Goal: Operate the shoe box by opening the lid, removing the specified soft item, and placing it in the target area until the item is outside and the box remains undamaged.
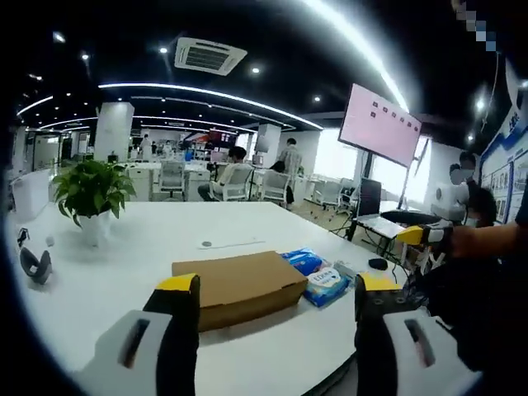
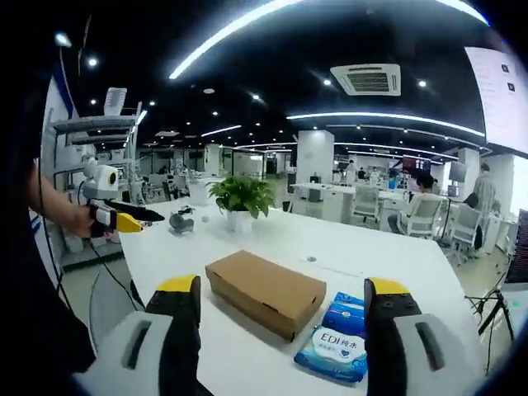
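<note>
Closed brown cardboard shoe box on white table, ahead btwn right gripper jaws, both grippers wide, empty. Blue wipe packs just beside box, nearer right jaw. Left gripper also faces box.

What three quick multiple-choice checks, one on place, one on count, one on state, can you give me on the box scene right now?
1. Where do the blue wipe packs lie?
A. beside the shoe box
B. on its lid
C. by the plant

2. How many blue packs are there?
A. one
B. two
C. four

3. The shoe box lid is:
A. closed
B. propped open
C. lying off on the table

Answers: 1 A, the packs sit against one end of the box on the white table. 2 B, two packs lie side by side. 3 A, the top lies flat and flush in both views.
</note>
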